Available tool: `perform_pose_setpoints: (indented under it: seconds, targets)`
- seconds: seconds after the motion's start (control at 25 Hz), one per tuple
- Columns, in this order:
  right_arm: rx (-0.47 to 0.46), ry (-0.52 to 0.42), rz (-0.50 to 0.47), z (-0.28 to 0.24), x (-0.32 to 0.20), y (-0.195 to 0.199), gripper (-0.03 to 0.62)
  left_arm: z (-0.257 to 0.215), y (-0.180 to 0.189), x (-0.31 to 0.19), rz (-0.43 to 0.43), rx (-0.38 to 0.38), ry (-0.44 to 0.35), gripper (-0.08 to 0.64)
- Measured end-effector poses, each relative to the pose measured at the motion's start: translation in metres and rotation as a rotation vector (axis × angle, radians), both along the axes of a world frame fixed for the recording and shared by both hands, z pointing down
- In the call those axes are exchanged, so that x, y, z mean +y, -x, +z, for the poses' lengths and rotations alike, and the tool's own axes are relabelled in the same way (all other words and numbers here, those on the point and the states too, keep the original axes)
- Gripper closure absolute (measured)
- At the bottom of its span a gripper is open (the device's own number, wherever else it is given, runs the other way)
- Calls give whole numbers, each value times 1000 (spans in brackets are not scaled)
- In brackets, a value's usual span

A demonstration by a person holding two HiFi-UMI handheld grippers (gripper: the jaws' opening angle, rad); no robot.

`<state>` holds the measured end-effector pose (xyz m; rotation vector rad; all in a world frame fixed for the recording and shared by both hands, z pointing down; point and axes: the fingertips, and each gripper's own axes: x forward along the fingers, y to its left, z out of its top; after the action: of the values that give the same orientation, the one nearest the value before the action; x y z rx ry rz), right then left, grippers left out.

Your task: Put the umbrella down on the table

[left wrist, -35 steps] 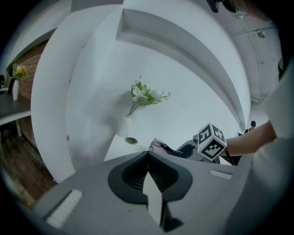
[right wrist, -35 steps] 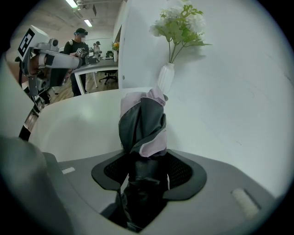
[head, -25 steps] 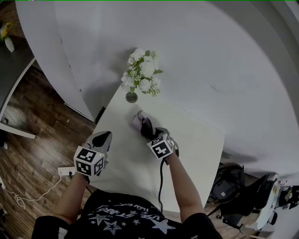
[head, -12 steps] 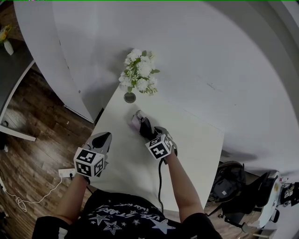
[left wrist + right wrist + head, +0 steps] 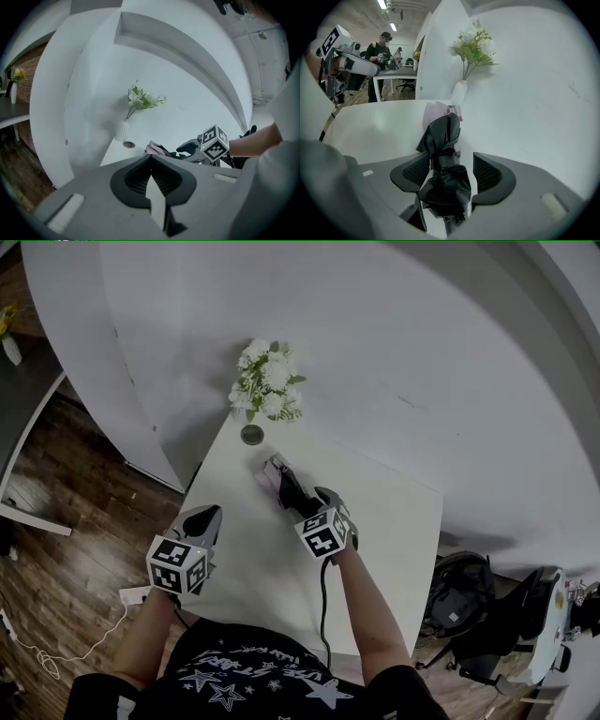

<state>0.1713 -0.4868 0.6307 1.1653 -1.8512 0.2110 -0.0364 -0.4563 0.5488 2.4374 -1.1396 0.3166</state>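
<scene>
Umbrella [image 5: 274, 476], folded, black with a pale lilac part at its far end, is seen lying along the white tabletop [image 5: 394, 521], its far end pointed towards the vase of white flowers [image 5: 265, 390] that stands at the far edge by the curved white wall. In the right gripper view the umbrella [image 5: 443, 154] is found between the jaws of the right gripper [image 5: 452, 169], which are opening. A clear gap is shown between the fabric and the pad on the right of that view, while on the left the bunched fabric lies against or just in front of the pad, and which of the two cannot be told. The right gripper [image 5: 302, 504] is angled down over the near end of the umbrella, with its marker cube [image 5: 324, 532] behind the jaws.

The left gripper [image 5: 208, 515] is held over the left edge of the tabletop, well apart from the umbrella. In the left gripper view its jaws [image 5: 151, 159] are seen closed together, tip against tip, with nothing between them. Beyond them the umbrella [image 5: 157, 149], the right gripper's cube [image 5: 214, 143] and the flowers [image 5: 140, 99] are visible.

A dark wooden floor [image 5: 56, 549] is seen to the left of the tabletop, and a person [image 5: 384, 47] stands at a desk in the background of the right gripper view.
</scene>
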Motion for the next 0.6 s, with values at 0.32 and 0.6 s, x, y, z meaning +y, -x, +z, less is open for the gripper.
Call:
perform_pose_setpoints:
  seconds: [0.32,0.6]
  targets:
    - [-47,-133,72,-46,26,-14,311,-25,-6,24,7,4,-40,557]
    - [-80,-249,112,-84,64,-20,364,-47,-7,56,15,0,-88,557]
